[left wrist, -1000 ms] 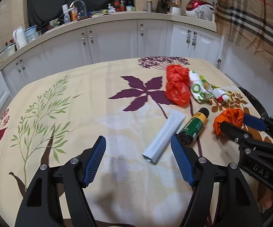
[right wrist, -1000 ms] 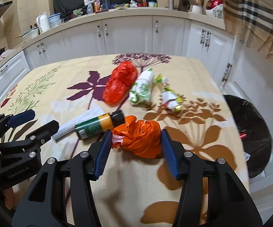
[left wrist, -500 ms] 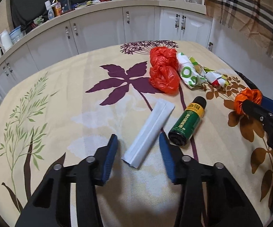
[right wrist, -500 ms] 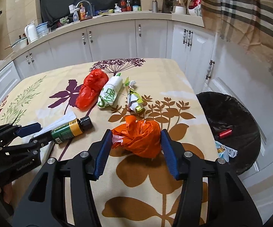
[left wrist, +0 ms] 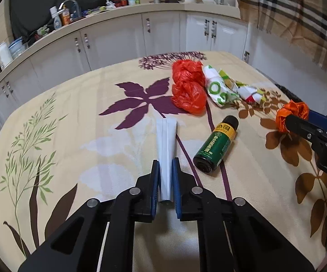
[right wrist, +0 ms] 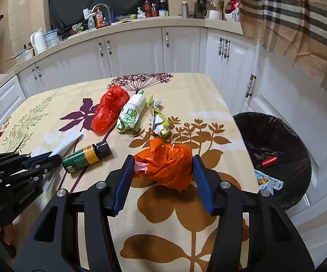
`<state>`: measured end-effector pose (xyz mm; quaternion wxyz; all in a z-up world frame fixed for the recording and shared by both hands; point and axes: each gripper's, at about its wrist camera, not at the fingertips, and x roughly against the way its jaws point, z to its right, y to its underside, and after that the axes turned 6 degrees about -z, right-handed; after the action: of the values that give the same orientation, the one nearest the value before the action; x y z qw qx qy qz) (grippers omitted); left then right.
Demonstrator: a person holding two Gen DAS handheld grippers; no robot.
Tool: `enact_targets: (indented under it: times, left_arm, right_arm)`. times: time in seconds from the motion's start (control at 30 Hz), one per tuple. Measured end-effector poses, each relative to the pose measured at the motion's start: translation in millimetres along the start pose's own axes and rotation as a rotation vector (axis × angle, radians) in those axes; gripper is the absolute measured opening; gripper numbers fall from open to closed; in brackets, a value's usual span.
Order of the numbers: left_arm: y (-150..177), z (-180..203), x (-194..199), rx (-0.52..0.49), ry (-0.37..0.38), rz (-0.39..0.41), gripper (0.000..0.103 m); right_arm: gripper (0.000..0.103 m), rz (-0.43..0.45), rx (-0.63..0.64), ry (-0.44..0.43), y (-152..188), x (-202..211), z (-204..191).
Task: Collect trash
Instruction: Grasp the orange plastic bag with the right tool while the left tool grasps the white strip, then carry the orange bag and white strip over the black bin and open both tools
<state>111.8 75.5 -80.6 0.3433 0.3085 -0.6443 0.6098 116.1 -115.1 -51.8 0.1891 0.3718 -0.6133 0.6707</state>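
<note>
Now my left gripper (left wrist: pixel 165 179) is pinched on the near end of the white tube (left wrist: pixel 167 145), my right gripper (right wrist: pixel 163 176) clamped on the orange wad (right wrist: pixel 165 166), so lift both straight, then swing right over the bin (right wrist: pixel 274 136).

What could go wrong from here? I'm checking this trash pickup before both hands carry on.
The left claw has just closed on only the near end of the white folded paper; it may slip or flop when lifted. Lifting it could nudge the green bottle lying alongside into rolling. The right claw's crumpled orange bag could spring loose before reaching the bin.
</note>
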Motion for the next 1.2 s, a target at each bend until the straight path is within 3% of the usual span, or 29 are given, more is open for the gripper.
enact_targets:
  times: [0.27, 0.57, 1.2]
  left_arm:
    - [-1.0, 1.5, 29.8, 0.056, -0.001, 0.103, 0.012]
    - [-20.1, 25.2, 50.4, 0.033, 0.026, 0.207, 0.012]
    - [-74.1, 137.7, 39.4, -0.09, 0.108, 0.33, 0.012]
  right_arm:
    - [0.05, 0.081, 0.011, 0.035, -4.6, 18.2, 3.6]
    - [0.05, 0.178, -0.007, 0.123, -12.3, 40.8, 26.9]
    - [0.05, 0.274, -0.128, 0.336, -20.9, 53.1, 127.8]
